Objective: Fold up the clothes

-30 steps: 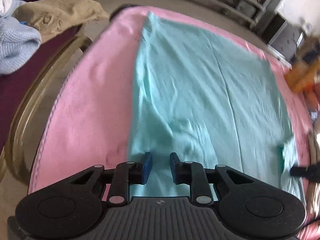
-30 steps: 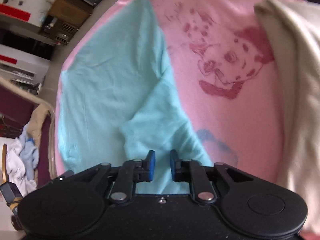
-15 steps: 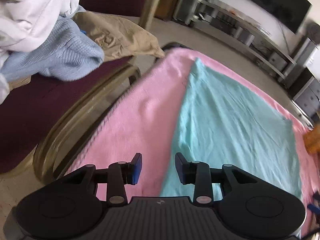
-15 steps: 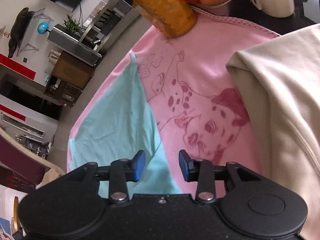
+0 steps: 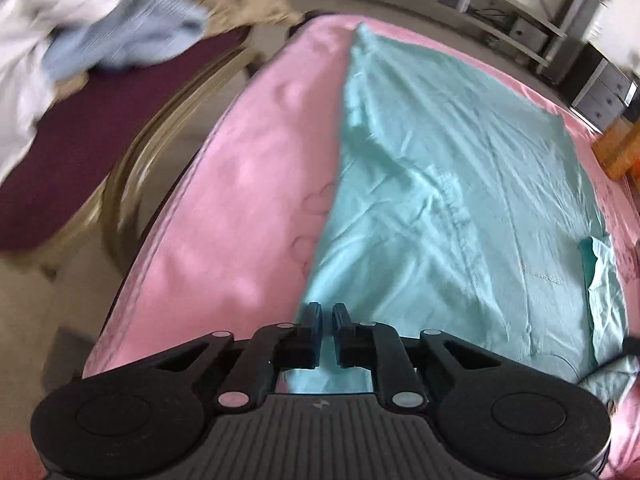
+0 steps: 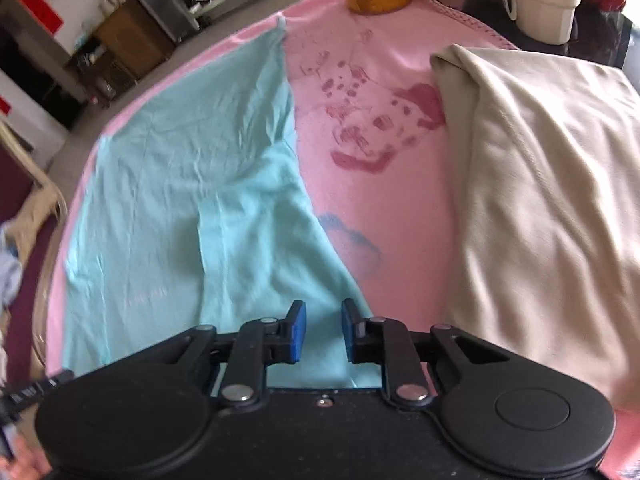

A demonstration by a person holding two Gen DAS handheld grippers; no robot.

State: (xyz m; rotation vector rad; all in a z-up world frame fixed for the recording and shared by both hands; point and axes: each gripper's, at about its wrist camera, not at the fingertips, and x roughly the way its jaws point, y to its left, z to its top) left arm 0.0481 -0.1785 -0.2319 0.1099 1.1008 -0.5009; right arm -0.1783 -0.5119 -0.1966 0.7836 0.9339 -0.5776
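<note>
While spread flat, the teal garment (image 5: pixel 460 184) meets both grippers.

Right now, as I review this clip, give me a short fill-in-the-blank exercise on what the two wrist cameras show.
1. The teal garment lies spread on a ____ blanket.
2. The animal printed on that blanket is a spotted ____.
3. In the right wrist view, the folded fabric right of the garment is ____ in colour.
4. The jaws of the left gripper stand ____ together than those of the right gripper.

Missing words: pink; dog; beige; closer
</note>
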